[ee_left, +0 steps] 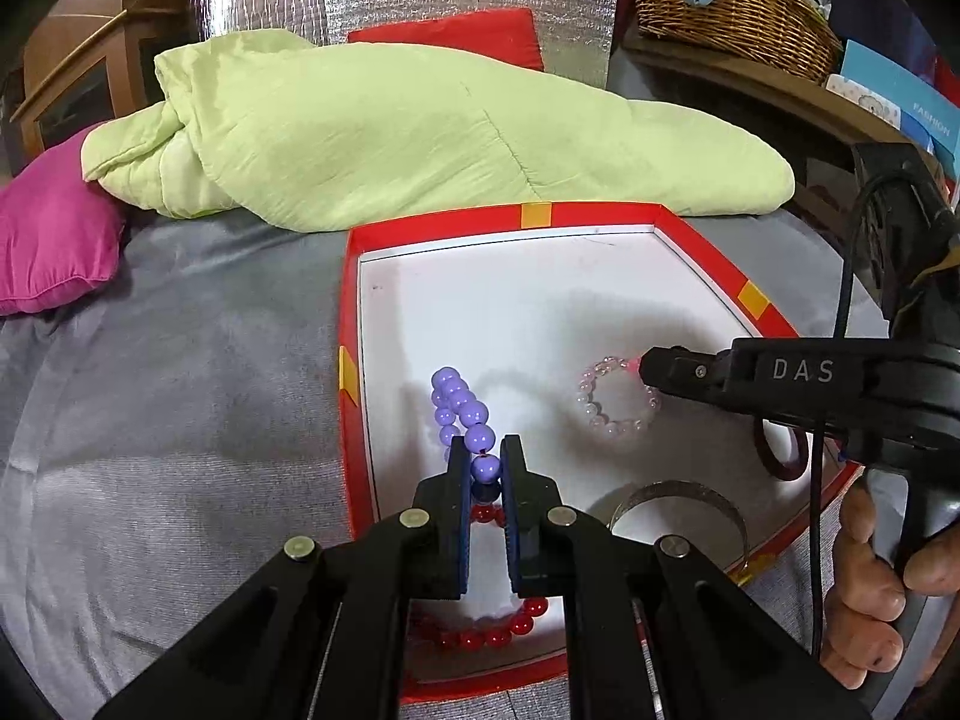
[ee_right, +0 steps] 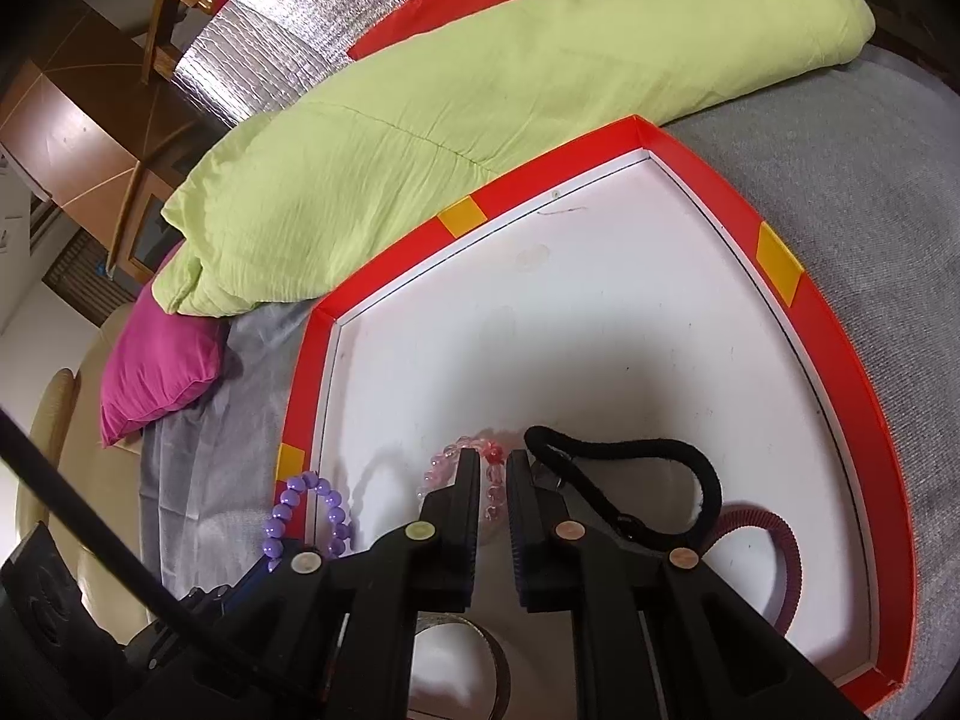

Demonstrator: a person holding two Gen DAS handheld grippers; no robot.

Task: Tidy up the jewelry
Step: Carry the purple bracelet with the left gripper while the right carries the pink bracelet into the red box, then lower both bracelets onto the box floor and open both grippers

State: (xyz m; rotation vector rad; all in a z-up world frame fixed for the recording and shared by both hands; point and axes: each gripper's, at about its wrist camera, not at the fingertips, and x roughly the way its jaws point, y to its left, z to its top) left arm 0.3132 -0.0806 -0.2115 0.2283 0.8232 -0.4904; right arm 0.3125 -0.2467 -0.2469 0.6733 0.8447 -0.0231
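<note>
A: Where is the jewelry sitting?

B: It is lying in a shallow tray (ee_left: 708, 264) with a white floor and a red rim marked with yellow squares. The tray is resting on a grey bed (ee_left: 180, 372).

A: What are the left tongs (ee_left: 485, 468) doing?

B: They are pinching a purple bracelet (ee_left: 462, 408) at one bead, near the tray's left wall. The rest of the bracelet is standing up ahead of the tips, over the tray floor beside that wall.

A: And the right tongs (ee_right: 493, 468)?

B: Their jaws are sitting almost together, closing on a clear pink bracelet (ee_left: 612, 402) near the tray's middle. A bead with a red spot is showing in the narrow gap between them. A hand (ee_left: 864, 594) is gripping the handle of that tool.

A: What else is lying in the tray?

B: A red bracelet (ee_left: 492, 633) is lying under the left tongs, by the near rim. A silver bangle (ee_left: 684, 498) is lying between the two tools. A black hair tie (ee_right: 630, 468) is lying just right of the right tongs, with a maroon ring (ee_right: 780, 546) beyond it.

A: And around the tray?

B: A green quilt (ee_left: 420, 132) is lying behind it, with a pink pillow (ee_left: 54, 240) to the left and a red cushion (ee_left: 456, 36) further back. A wicker basket (ee_left: 732, 18) is sitting on a shelf at the upper right.
</note>
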